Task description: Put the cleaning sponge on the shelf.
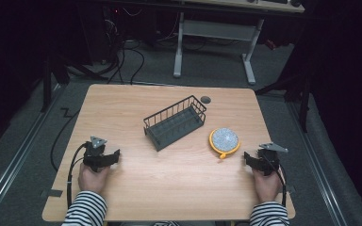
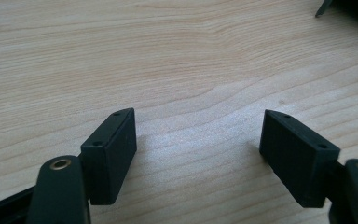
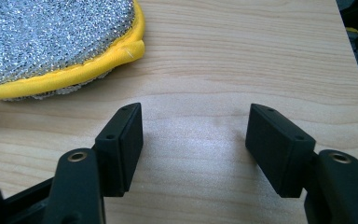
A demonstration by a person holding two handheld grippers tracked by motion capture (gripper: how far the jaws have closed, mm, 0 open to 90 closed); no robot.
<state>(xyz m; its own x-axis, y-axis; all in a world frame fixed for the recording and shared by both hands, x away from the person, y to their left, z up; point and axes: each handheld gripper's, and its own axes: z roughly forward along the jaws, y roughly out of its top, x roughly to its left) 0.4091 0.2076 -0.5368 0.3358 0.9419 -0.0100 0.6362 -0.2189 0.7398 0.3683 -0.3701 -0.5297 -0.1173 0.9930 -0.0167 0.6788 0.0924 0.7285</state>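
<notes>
**High view: both grippers resting open, scrubber by my right hand**

High view shows my left gripper (image 1: 115,157) low on the left part of the table (image 1: 169,188), my hand behind it, striped sleeve at the bottom edge. Left gripper view: jaws stand wide apart, bare wood grain between them, nothing touching the pads.

My right gripper (image 1: 248,159) sits near the table's right edge, jaws pointing left. Right gripper view: jaws also spread wide with bare tabletop between them.

Round scrubber (image 1: 225,140), silver mesh face with yellow rim and a small yellow loop, lies flat on the table just beside the right gripper, not touching it. In the right gripper view the scrubber (image 3: 56,42) fills the upper left, ahead and to the side of the jaws.

Dark wire basket (image 1: 175,121) stands near the table's centre, set diagonally, close to the scrubber but apart from it. Small dark round cap (image 1: 205,99) lies near the far edge, beyond the basket.
</notes>
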